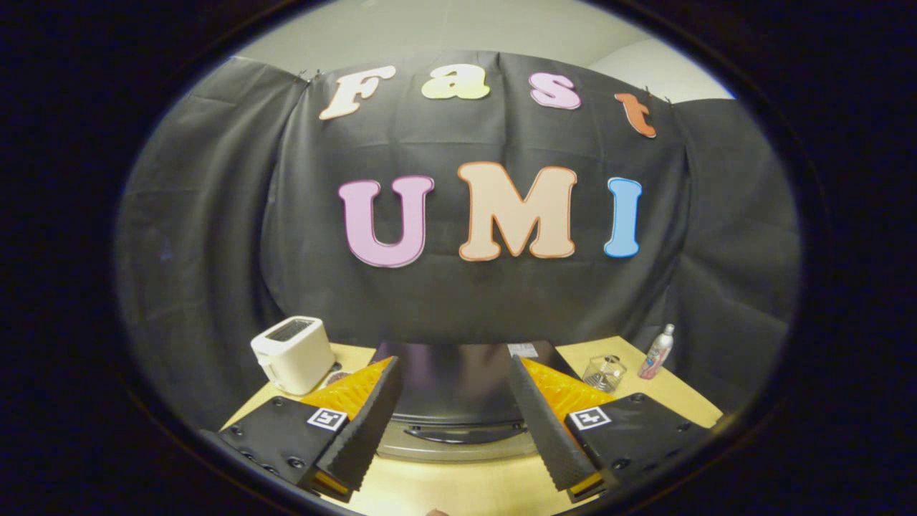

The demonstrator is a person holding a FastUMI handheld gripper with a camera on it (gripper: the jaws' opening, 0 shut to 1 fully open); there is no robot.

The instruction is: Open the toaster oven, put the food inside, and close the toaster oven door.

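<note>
Wooden table: one toaster oven between open jaws.

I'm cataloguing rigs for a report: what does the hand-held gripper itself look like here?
The hand-held gripper has two wedge-shaped fingers with ribbed inner faces. Each sits on a flat black block with screw heads, carrying a square black-and-white marker tag.

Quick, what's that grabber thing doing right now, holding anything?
Hand-held gripper: open, holding nothing; its fingers are spread apart above the toaster oven, whose door is shut.
</note>
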